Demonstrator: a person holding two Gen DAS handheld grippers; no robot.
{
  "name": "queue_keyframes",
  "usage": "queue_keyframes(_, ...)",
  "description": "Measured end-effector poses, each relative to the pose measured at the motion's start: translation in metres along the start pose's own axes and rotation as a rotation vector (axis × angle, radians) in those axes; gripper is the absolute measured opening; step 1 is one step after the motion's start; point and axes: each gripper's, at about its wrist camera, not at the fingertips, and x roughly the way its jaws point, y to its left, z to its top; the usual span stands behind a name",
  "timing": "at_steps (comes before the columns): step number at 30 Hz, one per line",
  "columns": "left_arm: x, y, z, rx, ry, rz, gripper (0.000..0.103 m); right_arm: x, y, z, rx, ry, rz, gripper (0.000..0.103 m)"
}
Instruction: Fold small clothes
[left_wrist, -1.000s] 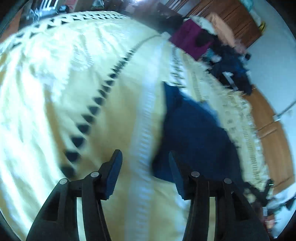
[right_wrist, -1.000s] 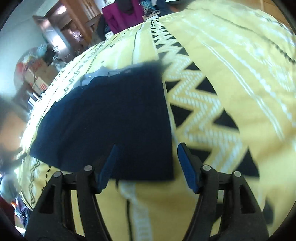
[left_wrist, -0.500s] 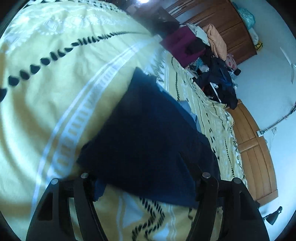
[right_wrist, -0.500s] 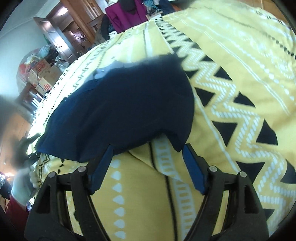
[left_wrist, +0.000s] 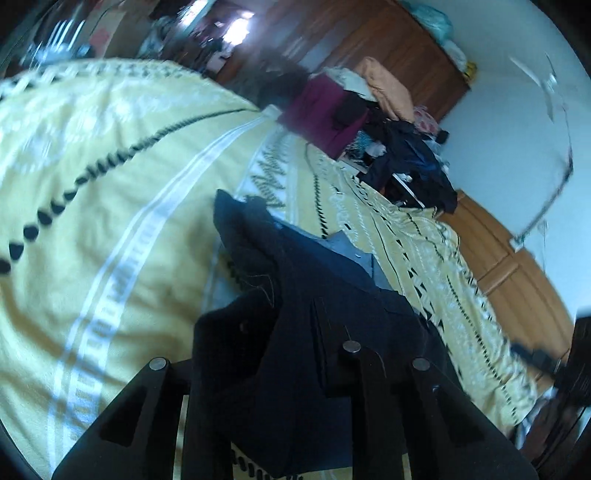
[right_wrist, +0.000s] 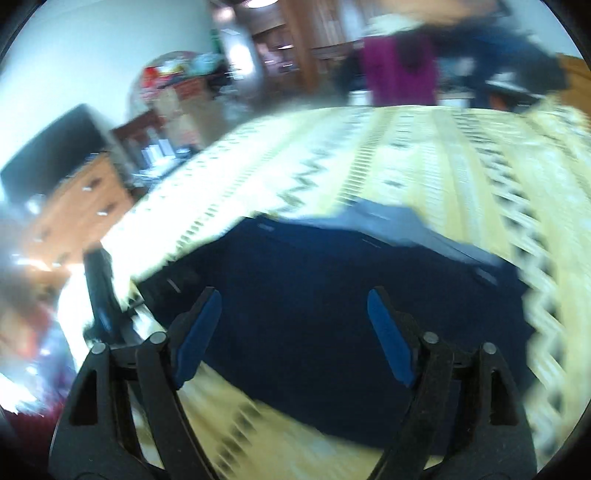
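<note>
left wrist view: the left gripper sits at the bottom centre of the frame, draped in the dark navy cloth garment; the fabric bunches up between its black arms and rises in a ridge toward the middle of the frame.
left jaws: closed on a gathered fold of the garment, the tips hidden under the cloth.
right wrist view: the right gripper is at the bottom centre, blue pads spread wide with nothing between them, hovering over the flat part of the same garment.
garment place: on the yellow patterned bedspread, mid-frame in both views, with a paler grey-blue layer showing at its far edge.
background: a heap of mixed clothes in the upper right of the left view, well apart from the work.
step, as judged: one edge is being lifted for a fold.
risk: the pinch looks thick and uneven, so layers may slip out or drag the grey-blue layer askew.
risk two: with the right pads unclamped, the free side may slide across the bedspread and skew the fold.
</note>
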Motion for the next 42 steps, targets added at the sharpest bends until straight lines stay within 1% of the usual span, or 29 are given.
queue_keyframes(2,-0.001,-0.013,0.0,0.073,-0.001,0.013,0.02,0.049,0.022,0.032,-0.02,0.07,0.12,0.086)
queue_keyframes(3,0.0,-0.018,-0.001,0.102,0.001,0.022,0.02,0.08,0.031,0.048,-0.016,0.127,0.174,0.086)
queue_keyframes(5,-0.003,-0.023,-0.004,0.128,0.004,0.03,0.02,0.135,0.049,0.068,-0.034,0.238,0.194,0.087)
queue_keyframes(6,-0.005,-0.026,-0.005,0.143,0.005,0.034,0.02,0.166,0.058,0.075,-0.045,0.317,0.218,0.086)
queue_keyframes(8,-0.004,-0.032,-0.006,0.177,0.006,0.036,0.02,0.208,0.068,0.081,-0.039,0.411,0.202,0.086)
queue_keyframes(9,-0.003,-0.036,-0.005,0.193,0.008,0.036,0.02,0.228,0.072,0.08,-0.026,0.469,0.222,0.086)
queue_keyframes(10,-0.003,-0.039,-0.006,0.211,0.01,0.034,0.02,0.242,0.074,0.077,-0.01,0.517,0.223,0.086)
queue_keyframes(11,-0.002,-0.041,-0.007,0.226,0.015,0.032,0.021,0.252,0.076,0.074,-0.001,0.539,0.207,0.086)
queue_keyframes(12,-0.001,-0.044,-0.008,0.244,0.023,0.028,0.021,0.26,0.076,0.07,-0.009,0.56,0.207,0.084)
queue_keyframes(13,0.002,-0.048,-0.008,0.266,0.033,0.025,0.022,0.264,0.076,0.067,-0.023,0.566,0.196,0.08)
queue_keyframes(14,0.005,-0.051,-0.009,0.286,0.041,0.022,0.023,0.263,0.072,0.063,-0.032,0.55,0.168,0.058)
queue_keyframes(15,0.007,-0.055,-0.01,0.308,0.046,0.021,0.023,0.26,0.065,0.059,-0.03,0.537,0.156,0.03)
queue_keyframes(16,0.008,-0.059,-0.01,0.323,0.049,0.015,0.023,0.254,0.053,0.055,-0.01,0.508,0.154,0.02)
queue_keyframes(17,0.008,-0.063,-0.01,0.331,0.049,0.006,0.023,0.244,0.039,0.053,0.024,0.461,0.166,0.017)
queue_keyframes(18,0.008,-0.068,-0.01,0.341,0.052,-0.008,0.023,0.231,0.026,0.053,0.052,0.421,0.179,0.011)
queue_keyframes(20,0.008,-0.083,-0.009,0.369,0.047,-0.043,0.023,0.202,0.005,0.051,0.094,0.326,0.191,0.008)
queue_keyframes(23,0.009,-0.119,-0.014,0.438,0.048,-0.116,0.023,0.141,-0.032,0.051,0.161,0.185,0.195,0.005)
queue_keyframes(25,0.014,-0.148,-0.02,0.488,0.061,-0.17,0.023,0.11,-0.056,0.051,0.198,0.128,0.185,0.005)
queue_keyframes(27,0.022,-0.183,-0.03,0.536,0.086,-0.234,0.023,0.076,-0.086,0.044,0.24,0.076,0.169,0.004)
queue_keyframes(30,0.04,-0.232,-0.051,0.609,0.142,-0.31,0.025,0.037,-0.133,0.026,0.311,0.029,0.148,0.004)
queue_keyframes(34,0.071,-0.284,-0.083,0.67,0.24,-0.385,0.025,0.01,-0.189,-0.005,0.403,0.0,0.12,0.004)
queue_keyframes(38,0.098,-0.315,-0.11,0.691,0.324,-0.439,0.028,-0.014,-0.246,-0.033,0.495,-0.019,0.126,0.004)
queue_keyframes(40,0.112,-0.33,-0.124,0.703,0.36,-0.457,0.031,-0.016,-0.266,-0.045,0.521,-0.015,0.132,0.004)
queue_keyframes(42,0.127,-0.339,-0.138,0.697,0.397,-0.465,0.035,-0.01,-0.291,-0.061,0.562,0.008,0.133,0.004)
